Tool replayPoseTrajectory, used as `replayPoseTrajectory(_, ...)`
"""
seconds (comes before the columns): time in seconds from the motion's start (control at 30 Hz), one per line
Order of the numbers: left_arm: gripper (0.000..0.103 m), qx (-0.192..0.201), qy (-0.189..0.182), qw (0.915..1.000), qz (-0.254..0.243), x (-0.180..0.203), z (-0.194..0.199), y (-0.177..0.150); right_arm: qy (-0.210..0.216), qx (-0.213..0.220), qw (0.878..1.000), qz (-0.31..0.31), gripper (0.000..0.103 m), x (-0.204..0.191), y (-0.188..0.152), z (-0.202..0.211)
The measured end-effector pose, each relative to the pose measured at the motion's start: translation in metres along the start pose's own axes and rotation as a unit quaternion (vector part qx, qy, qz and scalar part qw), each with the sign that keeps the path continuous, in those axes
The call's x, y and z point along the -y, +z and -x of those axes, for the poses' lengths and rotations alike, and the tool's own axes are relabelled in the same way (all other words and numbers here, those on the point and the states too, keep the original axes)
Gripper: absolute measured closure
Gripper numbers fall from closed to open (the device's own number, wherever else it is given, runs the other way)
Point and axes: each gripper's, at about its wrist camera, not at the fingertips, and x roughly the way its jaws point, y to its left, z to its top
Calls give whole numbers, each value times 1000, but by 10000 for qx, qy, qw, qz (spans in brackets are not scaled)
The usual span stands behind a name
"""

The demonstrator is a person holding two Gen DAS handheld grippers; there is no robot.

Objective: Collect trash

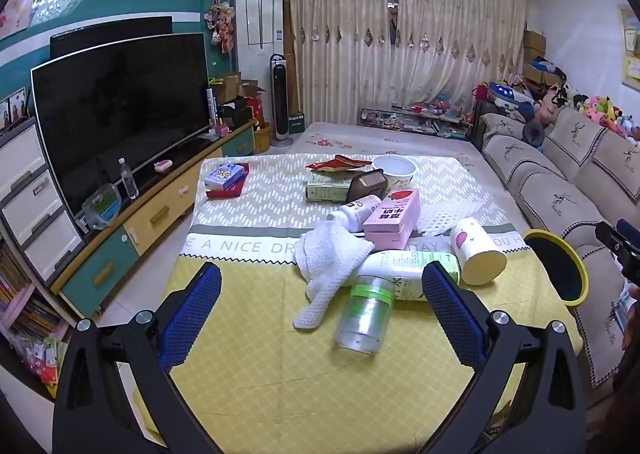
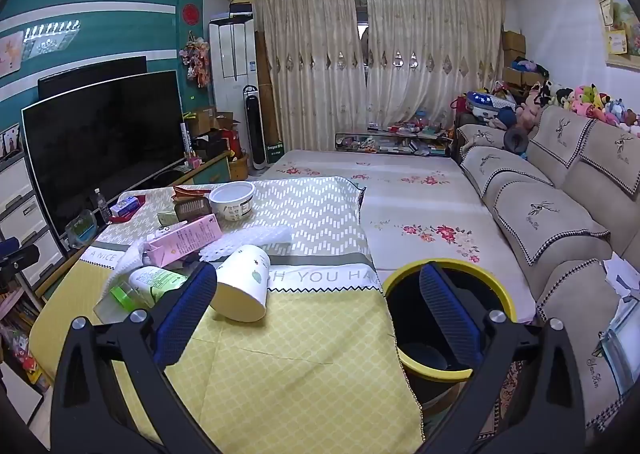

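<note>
Left gripper (image 1: 322, 296) and right gripper (image 2: 318, 300) both stood with jaws spread wide, holding nothing. Trash pile (image 1: 384, 230) lay mid-tablecloth (image 1: 280, 366); the yellow-rimmed bin (image 2: 496, 286) (interior dark) stood beside the table's right edge.

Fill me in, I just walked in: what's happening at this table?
A person is clearing trash with two tools. The left hand-held gripper hangs open over a clear jar lying by a white cloth. The right hand-held gripper is open too, empty, between a paper cup and the yellow-rimmed bin. Nothing is picked up yet.
</note>
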Motion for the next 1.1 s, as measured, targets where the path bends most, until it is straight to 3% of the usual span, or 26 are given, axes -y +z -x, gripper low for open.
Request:
replayPoseTrajectory(0.4,4,170,130,9998,-54,2,10,3,-3,-51,10000,8,6,-1,-6,-7)
replayPoseTrajectory(1.1,4,60,103,9999,-115,6,2,2,7,-141,9999,-55,6,4,-7,-13)
